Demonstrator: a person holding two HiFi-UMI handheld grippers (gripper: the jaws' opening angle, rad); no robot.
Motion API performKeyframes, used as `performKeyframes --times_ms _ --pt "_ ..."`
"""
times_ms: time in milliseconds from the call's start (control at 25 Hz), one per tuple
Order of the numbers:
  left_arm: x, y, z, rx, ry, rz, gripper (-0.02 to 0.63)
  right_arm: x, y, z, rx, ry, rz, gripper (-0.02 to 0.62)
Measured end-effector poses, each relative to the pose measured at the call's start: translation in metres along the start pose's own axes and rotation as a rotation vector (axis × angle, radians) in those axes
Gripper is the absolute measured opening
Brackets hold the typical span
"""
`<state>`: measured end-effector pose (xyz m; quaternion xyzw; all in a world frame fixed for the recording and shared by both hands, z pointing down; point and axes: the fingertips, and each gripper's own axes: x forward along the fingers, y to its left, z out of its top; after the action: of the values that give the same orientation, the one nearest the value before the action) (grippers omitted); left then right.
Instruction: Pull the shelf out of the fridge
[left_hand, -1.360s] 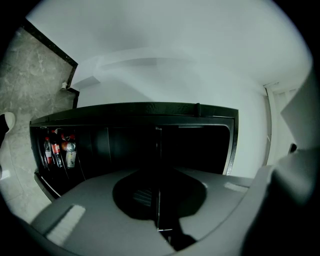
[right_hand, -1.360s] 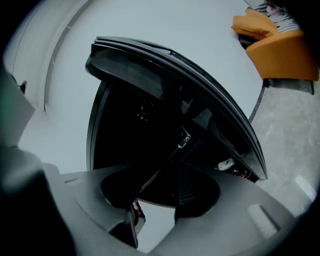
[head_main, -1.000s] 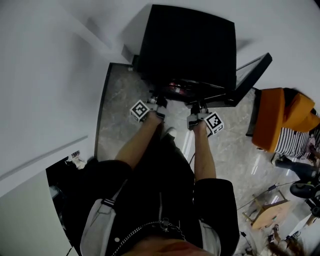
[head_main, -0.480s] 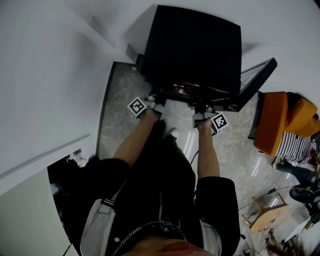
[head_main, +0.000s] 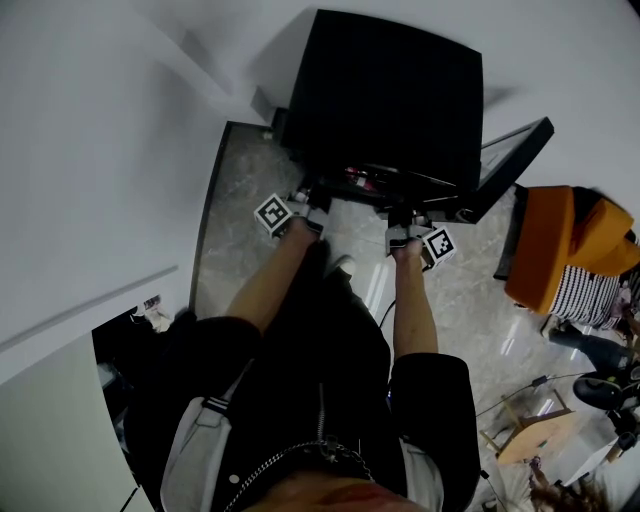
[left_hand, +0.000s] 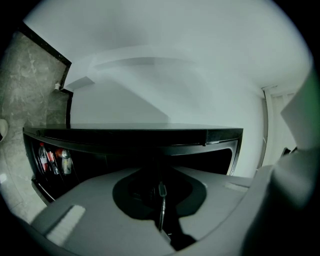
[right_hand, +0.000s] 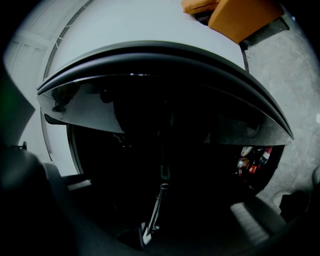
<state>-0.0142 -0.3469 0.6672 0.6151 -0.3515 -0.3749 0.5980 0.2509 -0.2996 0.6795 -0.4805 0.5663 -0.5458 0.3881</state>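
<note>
Since the earlier frames hardly anything has been shifted in place: both claws are found at the same spot at the mouth of the fridge (head_main: 390, 90), while their jaws have just been closing, those of the right claw (head_main: 404, 222) by far the more. Its jaws are now drawn narrow, and in the right gripper view a thin pale strip is pinched between them, judged to be the front edge of the shelf (right_hand: 154, 210); little more can be made out in the dark there. The left claw (head_main: 312, 203) is likewise narrowed down on a thin edge of the same kind, so the shelf is taken to be gripped at two places.

From both claws the shelf lies straight ahead, running on into the black fridge. Its front edge is laid crosswise, from one claw to the other, and neither claw is set nearer than its fellow. The pull is therefore judged to be called for straight back along the line in which the claws point, toward the person (head_main: 330, 380), with both claws kept even so that the shelf is not skewed and jammed. A few bottles (left_hand: 52, 160) are seen ahead and to the left of the left claw, inside the fridge. Beyond the right claw, on its outer side, the door (head_main: 505, 160) is swung open, clear of that path.
</note>
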Motion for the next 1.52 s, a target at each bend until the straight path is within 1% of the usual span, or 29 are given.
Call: performKeyframes --times_ms 240,720,960,1520 --pt "-0.005 -0.001 -0.003 -0.008 -0.002 -0.002 0.023 -0.005 -0.001 -0.001 0.003 0.008 0.021 0.023" --pt "-0.018 0.002 -0.008 0.010 -0.002 0.005 0.022 -0.017 -0.004 -0.005 0.019 0.017 0.020 0.023" --pt "-0.031 0.000 -0.011 -0.008 -0.006 -0.004 0.021 -0.027 -0.003 -0.011 0.013 0.018 0.026 0.023" --pt "-0.055 0.000 -0.021 -0.003 -0.011 -0.005 0.023 -0.051 -0.004 -0.019 0.011 0.020 0.041 0.021"
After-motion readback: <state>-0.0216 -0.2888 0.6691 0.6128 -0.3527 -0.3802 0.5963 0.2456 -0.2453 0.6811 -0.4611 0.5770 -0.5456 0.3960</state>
